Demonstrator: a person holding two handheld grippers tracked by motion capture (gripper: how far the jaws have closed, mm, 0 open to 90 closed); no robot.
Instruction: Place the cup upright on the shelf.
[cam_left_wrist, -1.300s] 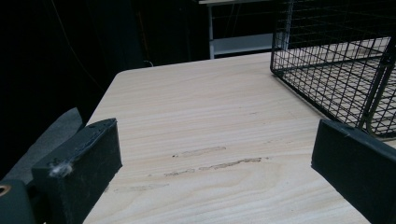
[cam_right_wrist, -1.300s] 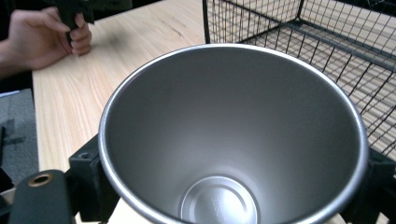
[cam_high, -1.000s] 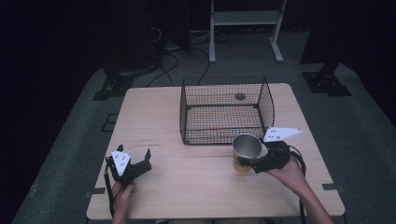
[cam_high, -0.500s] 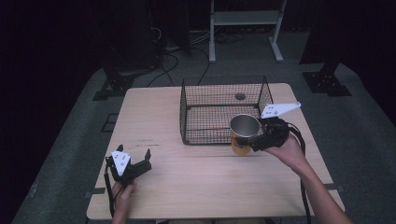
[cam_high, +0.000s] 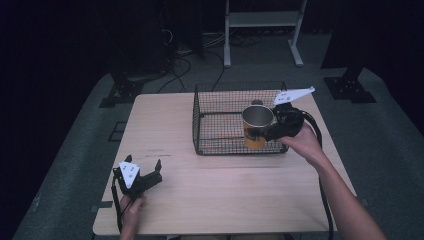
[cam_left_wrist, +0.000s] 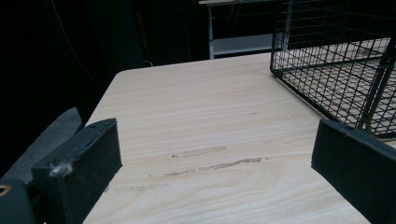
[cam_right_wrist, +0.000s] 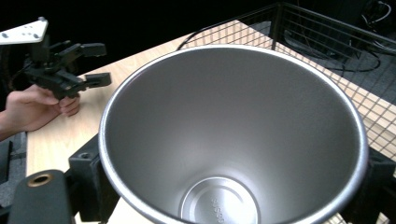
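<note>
Dark surroundings framed a pale wooden surface (cam_high: 225, 200) bearing a wire basket (cam_high: 220, 145). Right claw (cam_high: 267, 131) was clamped on a steel cup (cam_high: 257, 125) with an orange outer wall, held upright above the basket's near right corner, its rim facing the claw's camera. Left claw (cam_high: 145, 172) rested on the surface well away, jaws apart and empty. Judged best practice: keep the cup level, clear the basket's rim, lower inside, then release.

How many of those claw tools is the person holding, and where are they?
2. The left claw rests open on the table's near-left; the right claw grips a steel cup above the wire basket.
</note>
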